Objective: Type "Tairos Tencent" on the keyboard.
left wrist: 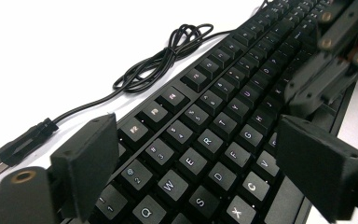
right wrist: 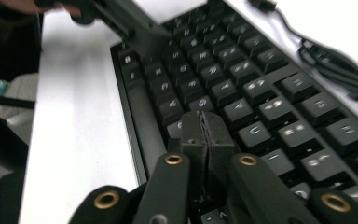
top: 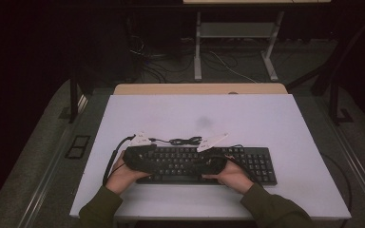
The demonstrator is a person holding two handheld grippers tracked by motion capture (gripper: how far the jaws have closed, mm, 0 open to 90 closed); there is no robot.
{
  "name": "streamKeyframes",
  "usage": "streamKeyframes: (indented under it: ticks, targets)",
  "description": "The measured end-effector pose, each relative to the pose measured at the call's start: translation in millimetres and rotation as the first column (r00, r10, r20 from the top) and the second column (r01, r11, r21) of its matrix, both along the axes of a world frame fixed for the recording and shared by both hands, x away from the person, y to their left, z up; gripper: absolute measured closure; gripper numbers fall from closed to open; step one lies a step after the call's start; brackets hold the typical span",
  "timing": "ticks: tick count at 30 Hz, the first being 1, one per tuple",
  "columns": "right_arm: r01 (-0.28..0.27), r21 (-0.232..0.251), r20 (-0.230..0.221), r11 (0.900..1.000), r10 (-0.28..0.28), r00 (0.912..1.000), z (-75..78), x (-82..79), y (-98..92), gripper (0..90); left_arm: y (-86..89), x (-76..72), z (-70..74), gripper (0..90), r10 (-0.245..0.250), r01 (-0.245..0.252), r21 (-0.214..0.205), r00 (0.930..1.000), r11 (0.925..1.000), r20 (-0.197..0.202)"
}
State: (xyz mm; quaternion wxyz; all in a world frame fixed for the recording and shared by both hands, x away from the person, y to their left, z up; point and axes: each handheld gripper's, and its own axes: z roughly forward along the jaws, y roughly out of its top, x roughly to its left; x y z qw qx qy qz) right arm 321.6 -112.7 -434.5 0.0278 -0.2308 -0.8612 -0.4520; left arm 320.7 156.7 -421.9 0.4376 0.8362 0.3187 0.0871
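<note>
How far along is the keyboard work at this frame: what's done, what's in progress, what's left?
Done: the keyboard lies flat on the white table, its cable unplugged and loosely coiled behind it. In hand: both grippers are over the keys, the left gripper open above the left-hand letter keys, the right gripper shut with its tips down at the keys, seemingly pressing one. Left: probably more key presses; nothing here shows an end point.
</note>
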Motion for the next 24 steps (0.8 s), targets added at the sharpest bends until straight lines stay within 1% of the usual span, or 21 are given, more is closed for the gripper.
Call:
streamKeyframes:
  ticks: [3,4,5,7,12,13,17,19,22,24]
  targets:
    - [0.01,0.014,0.006,0.9999,-0.01,0.9999,3.9,1.5,-5.1,79.0,0.3,0.0,0.7,17.3,0.0,0.0,-0.012,1.0,0.9999,0.004]
    - [0.014,0.018,0.004,0.9997,-0.014,0.9999,4.7,1.4,-5.9,76.4,1.0,0.1,1.3,18.9,-0.004,0.004,-0.006,1.0,1.0,0.005]
    - [0.02,0.021,0.009,0.9996,-0.02,0.9998,5.6,1.7,-7.2,74.3,0.8,-0.2,1.7,21.1,0.0,0.0,-0.013,1.0,0.9999,0.001]
    - [0.024,0.028,0.006,0.9993,-0.024,0.9997,7.6,1.8,-9.7,68.6,0.8,-0.2,2.0,25.5,-0.008,0.008,-0.016,1.0,0.9998,0.001]
    - [0.034,0.035,0.013,0.9988,-0.035,0.9993,10.8,3.5,-16.8,56.4,-2.0,-0.2,2.2,44.4,-0.027,0.027,-0.028,0.9996,0.9992,-0.004]
    - [0.042,0.033,0.013,0.9986,-0.043,0.999,11.7,3.5,-18.3,54.2,-2.5,0.0,2.2,49.3,-0.033,0.033,-0.027,0.9995,0.9991,-0.003]
    - [0.053,0.038,0.013,0.9979,-0.053,0.9985,13.4,4.5,-23.0,47.3,-6.7,1.3,1.2,65.0,-0.05,0.049,-0.028,0.9986,0.9984,-0.016]
    - [0.057,0.04,0.015,0.9975,-0.058,0.9982,13.8,5.1,-25.3,44.0,-9.1,2.0,1.0,73.4,-0.067,0.066,-0.024,0.9975,0.9975,-0.021]
    - [0.069,0.039,0.018,0.9968,-0.07,0.9974,14.6,5.4,-27.5,40.2,-13.4,3.5,1.4,83.4,-0.085,0.085,-0.011,0.9962,0.9963,-0.019]
    - [0.073,0.041,0.021,0.9965,-0.074,0.997,15.1,5.8,-28.7,38.1,-16.0,4.4,1.1,88.9,-0.089,0.089,-0.013,0.9957,0.9959,-0.023]
